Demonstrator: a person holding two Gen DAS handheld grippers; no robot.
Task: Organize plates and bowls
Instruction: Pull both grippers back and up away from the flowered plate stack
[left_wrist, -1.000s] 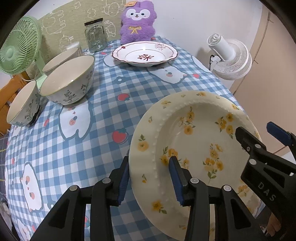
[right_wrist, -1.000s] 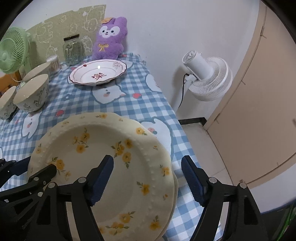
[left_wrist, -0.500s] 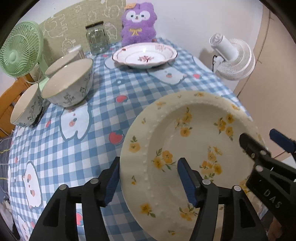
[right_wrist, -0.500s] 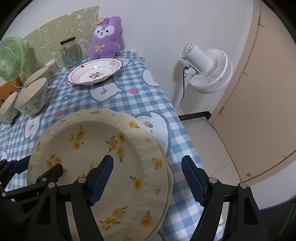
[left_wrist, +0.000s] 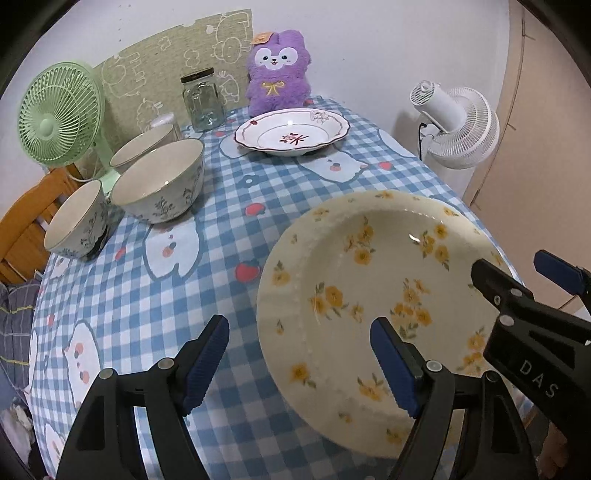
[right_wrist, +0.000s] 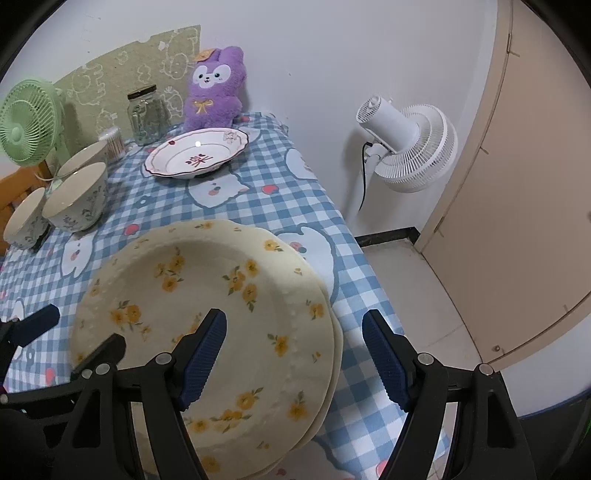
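Release step, by the look of it: left gripper (left_wrist: 297, 363) has just been opening, its jaws now wide and straddling the near-left rim of the yellow-flower plate (left_wrist: 388, 295) without pressing on it, so it holds nothing. Right gripper (right_wrist: 293, 356) is also wide open and empty, its jaws either side of the plate's right rim, no contact visible. Plate sits stacked on a second matching plate (right_wrist: 334, 332) at the near right corner of the table (left_wrist: 229, 192), overhanging that edge slightly in the right wrist view. Judgement: yellow pair is done. Next move is likely backing both grippers clear, then fetching the red-rimmed plate (left_wrist: 291, 131) at the far edge or nesting the three bowls (left_wrist: 159, 181) along the left edge; either needs a rim pinch and a level carry. Hard to make out: only a sliver of the lower plate shows, so its seating is unclear; the rearmost bowl is mostly hidden behind the big one; the plate's near rim is cut off behind the gripper bodies.
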